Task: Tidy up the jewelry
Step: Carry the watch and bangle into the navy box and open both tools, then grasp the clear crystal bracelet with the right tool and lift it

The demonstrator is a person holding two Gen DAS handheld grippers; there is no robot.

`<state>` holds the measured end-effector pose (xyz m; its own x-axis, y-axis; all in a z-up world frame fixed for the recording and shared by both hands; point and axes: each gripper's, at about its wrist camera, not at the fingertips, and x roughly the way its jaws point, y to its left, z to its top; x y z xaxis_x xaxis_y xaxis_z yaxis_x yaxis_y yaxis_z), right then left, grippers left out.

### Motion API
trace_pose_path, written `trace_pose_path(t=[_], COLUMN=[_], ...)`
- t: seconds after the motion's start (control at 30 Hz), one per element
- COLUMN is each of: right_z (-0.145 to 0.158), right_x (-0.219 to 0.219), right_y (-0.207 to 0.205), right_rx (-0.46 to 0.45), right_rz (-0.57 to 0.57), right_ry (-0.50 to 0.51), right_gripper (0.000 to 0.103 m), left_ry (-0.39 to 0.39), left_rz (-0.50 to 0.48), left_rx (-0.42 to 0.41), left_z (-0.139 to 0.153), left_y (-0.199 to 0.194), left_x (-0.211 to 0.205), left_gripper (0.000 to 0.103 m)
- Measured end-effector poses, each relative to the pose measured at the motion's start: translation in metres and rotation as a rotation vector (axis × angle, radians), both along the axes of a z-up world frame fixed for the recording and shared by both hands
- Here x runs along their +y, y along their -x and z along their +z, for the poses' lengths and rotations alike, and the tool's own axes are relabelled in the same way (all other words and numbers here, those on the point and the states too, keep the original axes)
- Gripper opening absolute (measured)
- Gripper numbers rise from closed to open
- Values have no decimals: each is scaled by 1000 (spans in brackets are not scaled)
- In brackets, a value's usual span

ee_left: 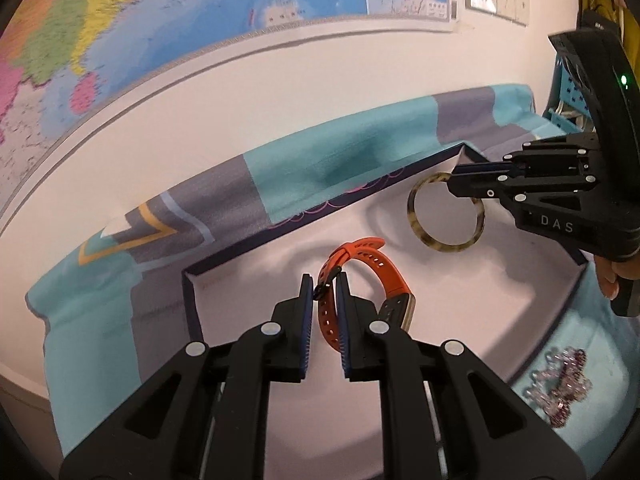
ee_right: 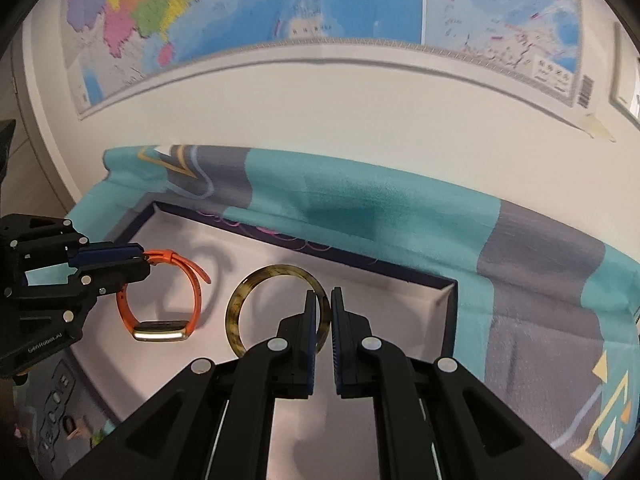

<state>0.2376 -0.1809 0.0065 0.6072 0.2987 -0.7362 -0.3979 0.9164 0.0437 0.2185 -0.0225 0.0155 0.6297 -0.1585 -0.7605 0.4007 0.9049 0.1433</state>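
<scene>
My left gripper (ee_left: 323,280) is shut on the strap of an orange watch band (ee_left: 384,268) and holds it over the white inside of a dark-edged box (ee_left: 280,264). The band also shows in the right wrist view (ee_right: 192,276), held by the left gripper (ee_right: 142,258). My right gripper (ee_right: 324,294) is shut on the rim of a tortoiseshell bangle (ee_right: 240,300), held above the same box (ee_right: 436,300). In the left wrist view the bangle (ee_left: 444,244) hangs from the right gripper (ee_left: 454,182).
A teal and grey cloth (ee_left: 340,160) covers the table under the box. A pink beaded bracelet (ee_left: 560,384) lies on the cloth to the right of the box. A wall map (ee_right: 280,12) hangs behind. A blue basket (ee_left: 568,112) stands at the far right.
</scene>
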Motion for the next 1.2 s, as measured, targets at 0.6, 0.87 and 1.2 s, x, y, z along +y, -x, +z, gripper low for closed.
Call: trace_pose_path(t=[0.6,0.87,1.2], right_z=[-20,5,31], right_x=[23,10,-15], right_y=[-36,-10,113], right_rx=[82,0,-72], right_rz=[-13,-25,178], right_ry=[113,56,-34], right_gripper=[6,22,44], left_ry=[-113,1,133], left_rz=[15,84,92], left_rx=[34,4,-114], left_z=[-19,-3,33], left_y=[-42,-29,62], left_x=[-15,8,37], left_gripper=[5,29,61])
